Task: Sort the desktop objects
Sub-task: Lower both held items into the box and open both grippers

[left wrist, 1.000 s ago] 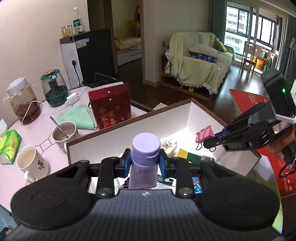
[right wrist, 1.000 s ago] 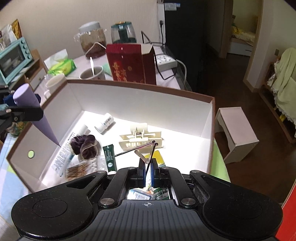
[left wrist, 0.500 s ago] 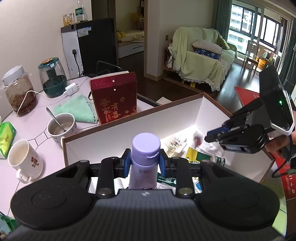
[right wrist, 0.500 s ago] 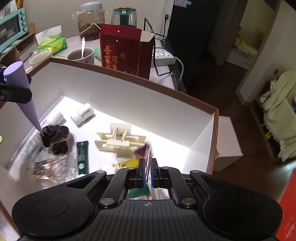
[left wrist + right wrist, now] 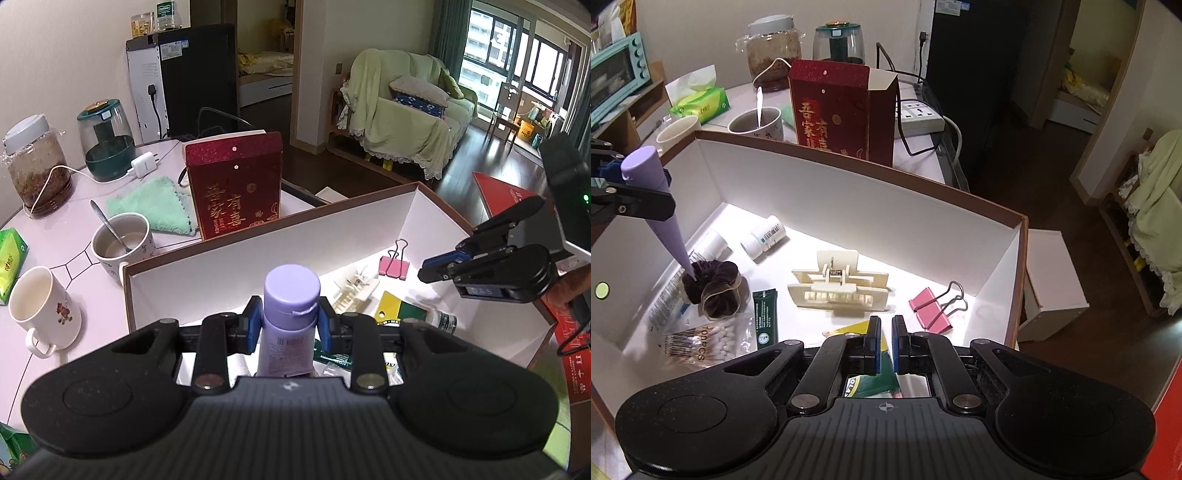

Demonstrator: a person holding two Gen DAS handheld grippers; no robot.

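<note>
My left gripper [image 5: 290, 325] is shut on a purple tube [image 5: 292, 290], cap up, over the near left part of the white-lined box [image 5: 258, 254]. In the right wrist view the tube [image 5: 652, 192] tapers down to a dark scrunchie [image 5: 714, 290]. A pink binder clip [image 5: 931, 308] lies free on the box floor [image 5: 916, 258] by the right wall, also visible as the clip [image 5: 393, 266]. My right gripper [image 5: 885, 347] hovers just behind it, fingers a little apart with nothing between them.
The box also holds a cream hair claw [image 5: 838, 291], a cotton swab pack [image 5: 701, 339], a white bottle [image 5: 764, 236] and a green sachet [image 5: 764, 317]. Behind the box stand a red gift box [image 5: 234, 188], two mugs [image 5: 120, 243] and jars.
The right gripper has let go of the pink binder clip, which now lies in the box, and its fingers have parted slightly. The left gripper still holds the purple tube.
</note>
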